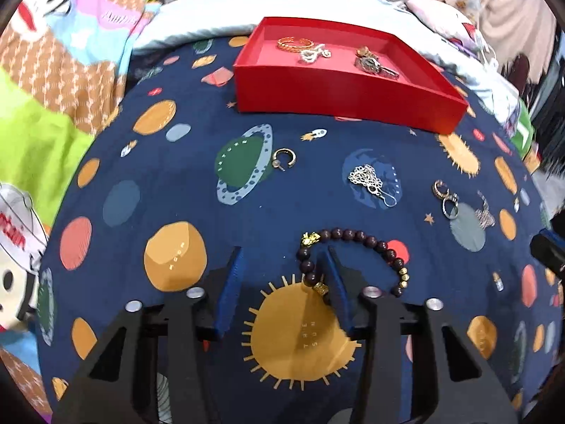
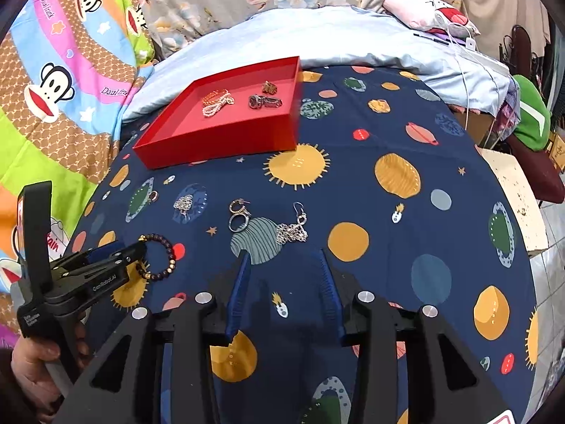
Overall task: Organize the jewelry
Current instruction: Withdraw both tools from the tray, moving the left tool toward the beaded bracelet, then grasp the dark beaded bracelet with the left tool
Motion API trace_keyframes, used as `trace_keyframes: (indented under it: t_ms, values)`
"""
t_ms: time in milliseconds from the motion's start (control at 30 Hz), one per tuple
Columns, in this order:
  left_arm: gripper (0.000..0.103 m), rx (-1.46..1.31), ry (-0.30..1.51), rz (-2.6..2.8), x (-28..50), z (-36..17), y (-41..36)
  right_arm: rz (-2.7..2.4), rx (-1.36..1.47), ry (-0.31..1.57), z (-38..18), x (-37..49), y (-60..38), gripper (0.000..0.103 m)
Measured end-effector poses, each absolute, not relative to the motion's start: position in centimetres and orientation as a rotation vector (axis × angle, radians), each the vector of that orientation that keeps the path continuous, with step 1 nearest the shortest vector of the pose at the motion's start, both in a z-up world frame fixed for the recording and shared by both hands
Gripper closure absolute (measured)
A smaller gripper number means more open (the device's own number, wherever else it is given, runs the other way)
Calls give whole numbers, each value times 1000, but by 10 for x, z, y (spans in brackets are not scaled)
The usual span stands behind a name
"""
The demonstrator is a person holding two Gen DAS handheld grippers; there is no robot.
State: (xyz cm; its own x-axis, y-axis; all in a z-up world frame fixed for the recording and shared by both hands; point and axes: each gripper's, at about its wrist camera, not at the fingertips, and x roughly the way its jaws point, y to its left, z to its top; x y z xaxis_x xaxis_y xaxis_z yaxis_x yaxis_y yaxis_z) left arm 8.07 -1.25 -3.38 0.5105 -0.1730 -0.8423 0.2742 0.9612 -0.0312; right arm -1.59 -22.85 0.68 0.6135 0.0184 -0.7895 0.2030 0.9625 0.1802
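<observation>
Showing: jewellery spread on a dark blue planet-print cloth (image 1: 183, 190), with a red tray (image 1: 339, 95) at its far side.
Hidden or cut off: the left gripper's (image 1: 282, 251) right finger covers part of the bead bracelet (image 1: 356, 235); whether the finger touches the beads cannot be told. In the right wrist view the left gripper (image 2: 136, 249) blocks the bracelet's (image 2: 166, 258) near-left arc. Only part of the person's hand (image 2: 31, 364) shows at the frame's lower left.
Hard to make out: the tray's contents read as a gold-toned twisted bangle (image 1: 295, 43), a pearl-like strand (image 2: 215, 104) and two small dark metal pieces; finer detail is lost.
Left jaws: apart, straddling one side of the bracelet loop, one finger inside the loop, nothing clamped.
Right jaws: the right gripper (image 2: 282, 252) is apart and empty, its tips just short of a silver filigree earring (image 2: 293, 231).
Materials and shapes: bracelet of round, glossy dark-brown beads with gold spacers and a gold charm; a gold C-shaped hoop (image 1: 284, 159); a second lacy silver earring (image 1: 369, 178); linked metal rings (image 2: 238, 213); blue ribbed finger pads on black frames.
Tray: shallow, rectangular, matte red card, lying beyond the loose pieces.
</observation>
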Motion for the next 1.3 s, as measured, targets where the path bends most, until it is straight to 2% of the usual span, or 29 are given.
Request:
trace_keyframes:
  t_ms: [67, 133, 200, 1033, 1200, 1300]
  values:
    - [73, 126, 991, -273, 80, -34, -15, -112, 268, 913, 5, -16, -230, 61]
    - [87, 126, 991, -282, 81, -33, -16, -110, 269, 916, 3, -15, -229, 60]
    - [95, 131, 989, -289, 80, -33, -17, -107, 266, 919, 2, -15, -228, 60]
    - [96, 30, 947, -347, 76, 14, -2, 14, 176, 975, -26, 60, -188, 60]
    - [96, 28, 954, -342, 78, 11, 0, 13, 153, 977, -32, 66, -187, 67]
    - [96, 26, 957, -341, 79, 11, 1, 7, 137, 977, -35, 67, -186, 75]
